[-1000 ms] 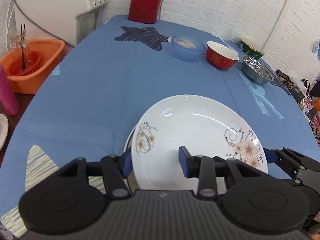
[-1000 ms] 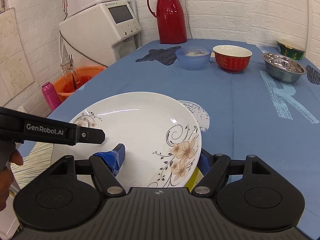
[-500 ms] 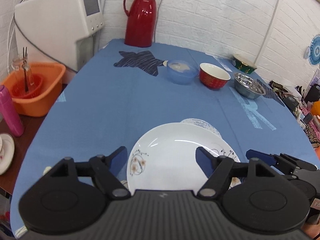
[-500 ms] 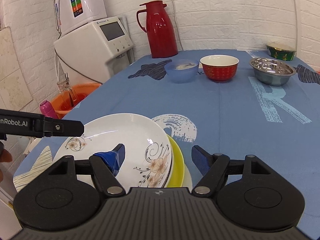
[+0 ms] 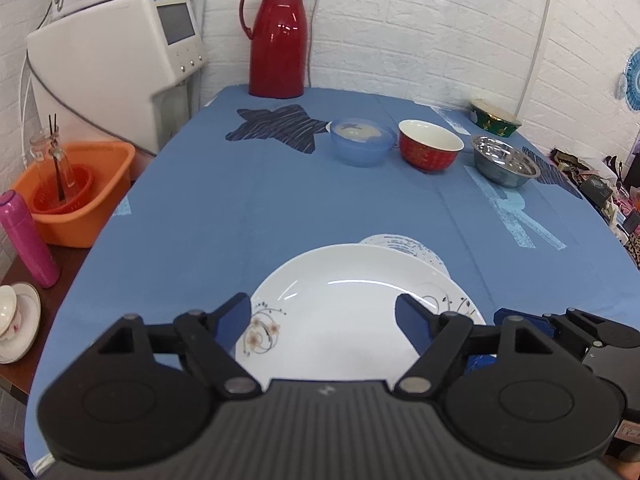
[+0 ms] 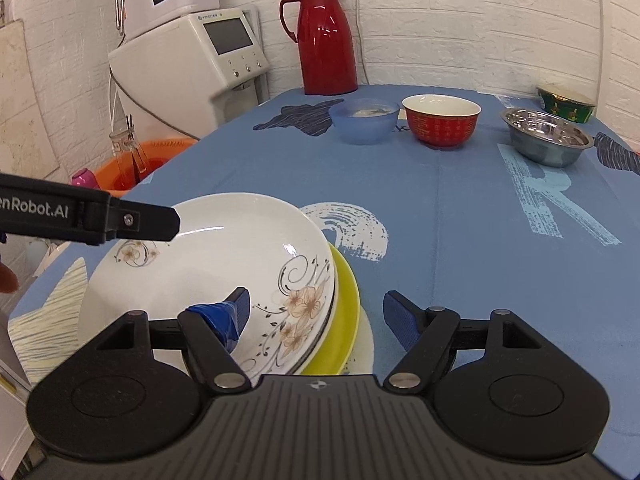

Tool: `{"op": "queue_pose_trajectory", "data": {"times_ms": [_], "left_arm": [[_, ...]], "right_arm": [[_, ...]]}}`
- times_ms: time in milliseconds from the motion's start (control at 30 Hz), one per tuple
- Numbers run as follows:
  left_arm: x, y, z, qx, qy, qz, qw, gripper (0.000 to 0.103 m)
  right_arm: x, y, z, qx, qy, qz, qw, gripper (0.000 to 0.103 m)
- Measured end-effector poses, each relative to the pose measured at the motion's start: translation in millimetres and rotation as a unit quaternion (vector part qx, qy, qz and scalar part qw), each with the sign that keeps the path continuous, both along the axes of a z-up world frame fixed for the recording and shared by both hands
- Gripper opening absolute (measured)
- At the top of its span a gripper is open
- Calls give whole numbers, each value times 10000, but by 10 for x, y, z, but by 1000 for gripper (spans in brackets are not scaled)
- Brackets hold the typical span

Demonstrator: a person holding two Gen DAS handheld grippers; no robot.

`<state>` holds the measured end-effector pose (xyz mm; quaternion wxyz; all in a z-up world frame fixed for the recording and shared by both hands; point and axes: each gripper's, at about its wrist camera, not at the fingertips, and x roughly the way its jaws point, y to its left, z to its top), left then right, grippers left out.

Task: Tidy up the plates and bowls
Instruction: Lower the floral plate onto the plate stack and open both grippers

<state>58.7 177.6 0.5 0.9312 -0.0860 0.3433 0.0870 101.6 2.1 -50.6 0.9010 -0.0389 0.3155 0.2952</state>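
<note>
A white ceramic plate with painted flowers [image 6: 224, 272] sits on top of a stack at the near edge of the blue-clothed table [image 5: 280, 208], with a yellow-green plate [image 6: 346, 312] under it and a further white rim below that. The left gripper [image 5: 324, 320] hovers over the near part of the flowered plate, its blue-padded jaws spread wide and holding nothing. The right gripper [image 6: 316, 314] is just beside it on the right — jaws also wide apart, the left finger over the plate's inside, the right finger out over the cloth, neither one closed on the rim.

Along the far part of the table stands a row of bowls: a translucent blue plastic bowl [image 5: 362, 142], a red bowl with a white inside [image 5: 430, 150], a shiny steel bowl [image 5: 504, 160] and, farthest right by the wall, a dark green patterned bowl [image 5: 496, 118]. A tall red thermos jug [image 5: 278, 40] stands at the far edge against the white brick wall.

Off the table on the left are a white dispenser machine [image 5: 116, 64], an orange plastic basin [image 5: 80, 196] with a glass jar in it, and a pink bottle [image 5: 26, 236].
</note>
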Motion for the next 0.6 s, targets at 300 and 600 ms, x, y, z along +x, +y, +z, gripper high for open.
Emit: {"op": "queue_pose_trajectory", "data": {"times_ms": [300, 600], "left_arm": [[40, -39, -24, -15, 18, -43, 10000, 80], [158, -157, 31, 23, -20, -180, 9998, 81]], "right_arm": [[63, -206, -32, -62, 20, -246, 9997, 61], [77, -443, 202, 614, 19, -371, 9974, 61]]}}
